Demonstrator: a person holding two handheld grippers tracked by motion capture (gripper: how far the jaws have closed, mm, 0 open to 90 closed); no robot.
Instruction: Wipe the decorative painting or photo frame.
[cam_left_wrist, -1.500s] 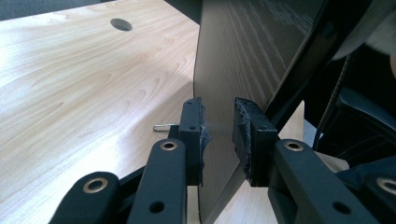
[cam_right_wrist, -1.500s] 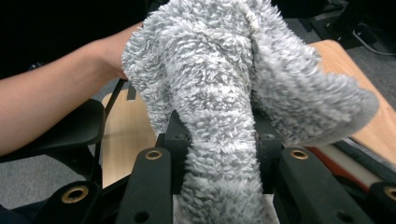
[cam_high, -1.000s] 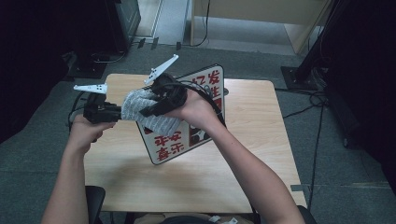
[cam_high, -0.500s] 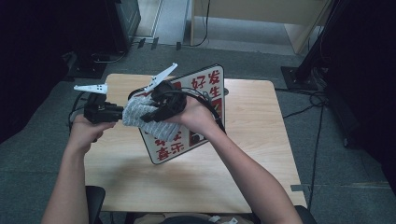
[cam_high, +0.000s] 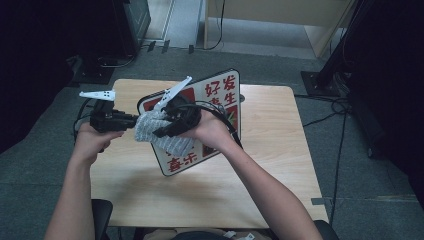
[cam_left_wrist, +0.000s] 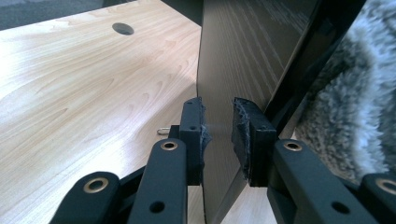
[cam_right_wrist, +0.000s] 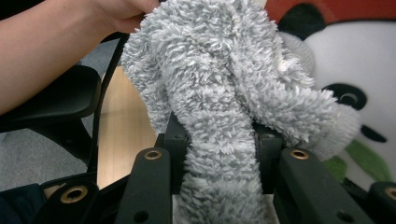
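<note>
The grey cloth (cam_high: 159, 131) has slid left across the board (cam_high: 220, 95); right gripper (cam_right_wrist: 219, 140) clamps it, left gripper (cam_left_wrist: 218, 128) pinches the board's edge, which may slip.

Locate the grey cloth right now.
High view: the grey cloth is left of centre above the table, clamped in the right gripper and pressed against the picture board, beside the left gripper.

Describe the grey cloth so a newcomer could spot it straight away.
Start at the wooden table, then find the tilted picture board with red characters. Against its face, the grey cloth is clamped in the right gripper; it alone is shaggy and soft.
</note>
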